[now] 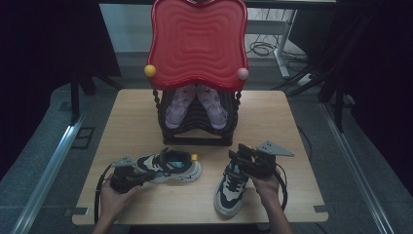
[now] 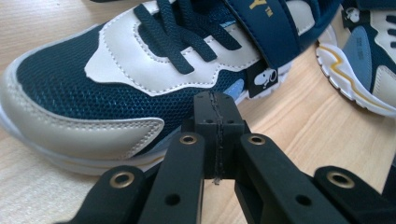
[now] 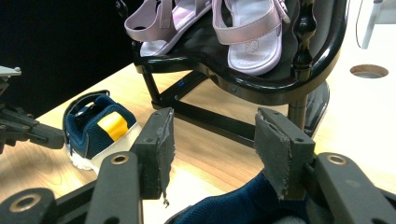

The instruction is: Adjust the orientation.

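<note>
My right tongs stand open over the heel collar of the navy-and-cream mesh sneaker on the bench, my left tongs are closed empty beside its twin; light, soft uppers, so I'd pinch the padded collar.

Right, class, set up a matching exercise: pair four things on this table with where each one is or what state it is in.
Things:
1. left gripper
2. right gripper
3. pink sandals
4. left navy sneaker

States or places:
A. on the black rack's shelf
B. jaws open, over the heel of the right navy sneaker
C. jaws shut, empty
D. lying on its side on the table

Pairs: 1-C, 2-B, 3-A, 4-D
</note>
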